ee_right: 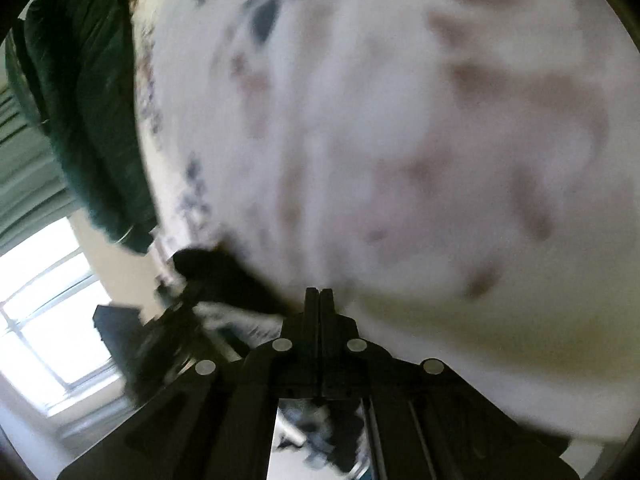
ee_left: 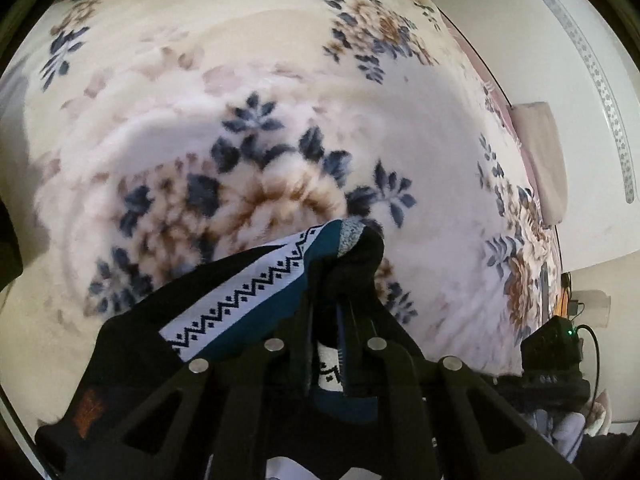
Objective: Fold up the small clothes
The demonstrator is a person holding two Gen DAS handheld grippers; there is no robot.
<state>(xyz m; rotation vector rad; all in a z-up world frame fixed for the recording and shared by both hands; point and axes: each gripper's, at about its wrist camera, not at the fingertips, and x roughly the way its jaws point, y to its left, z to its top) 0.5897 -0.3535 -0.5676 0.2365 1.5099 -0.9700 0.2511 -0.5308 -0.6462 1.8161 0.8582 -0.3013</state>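
A small knitted garment [ee_left: 248, 292], black and teal with a white zigzag-patterned band and a grey tip, hangs bunched over the floral fleece blanket [ee_left: 240, 80]. My left gripper [ee_left: 344, 268] is shut on it, with the fabric pinched between the fingers and draping to the left. In the right wrist view my right gripper [ee_right: 319, 294] is shut with nothing between its fingers, close over the blurred blanket [ee_right: 400, 120]. A dark shape [ee_right: 216, 276] to its left looks like the other gripper with the garment, too blurred to be sure.
A pale pillow [ee_left: 540, 160] lies at the bed's right edge by a white wall. A black device with a green light [ee_left: 552, 344] sits low on the right. Dark green cloth [ee_right: 84, 100] lies at the bed's far edge, and a bright window [ee_right: 48, 312] shows beyond.
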